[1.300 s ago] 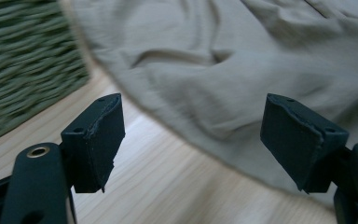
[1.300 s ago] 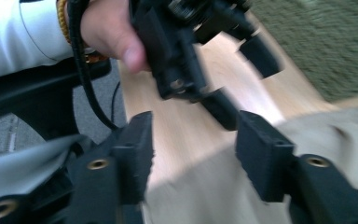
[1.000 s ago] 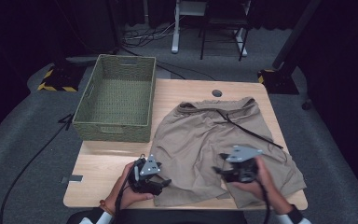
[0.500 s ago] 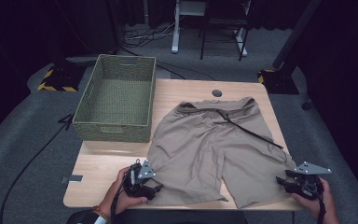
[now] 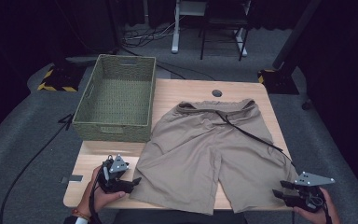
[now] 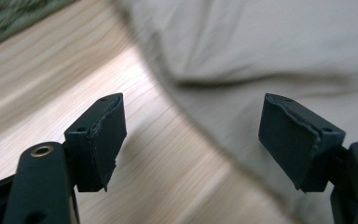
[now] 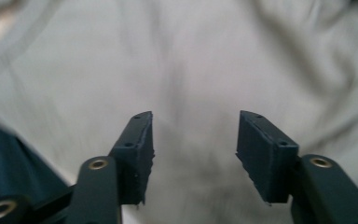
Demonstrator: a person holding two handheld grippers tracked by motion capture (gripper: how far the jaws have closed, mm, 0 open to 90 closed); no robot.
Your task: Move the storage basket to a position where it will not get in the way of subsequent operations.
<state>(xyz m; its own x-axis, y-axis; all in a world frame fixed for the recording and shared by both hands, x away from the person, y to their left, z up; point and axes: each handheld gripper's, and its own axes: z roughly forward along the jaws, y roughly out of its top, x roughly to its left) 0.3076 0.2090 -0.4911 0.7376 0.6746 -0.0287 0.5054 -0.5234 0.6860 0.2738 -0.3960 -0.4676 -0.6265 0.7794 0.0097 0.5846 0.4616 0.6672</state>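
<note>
While shorts (image 5: 209, 156) lie flat on tabletop (image 5: 186, 93), legs toward near edge: left gripper (image 5: 135, 180) just left of left hem, jaws just opening, empty; right gripper (image 5: 279, 189) at right hem, jaws parted, empty.

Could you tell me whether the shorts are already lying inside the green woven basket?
No, the shorts lie spread flat on the wooden table, beside the basket, which sits at the table's left.
</note>
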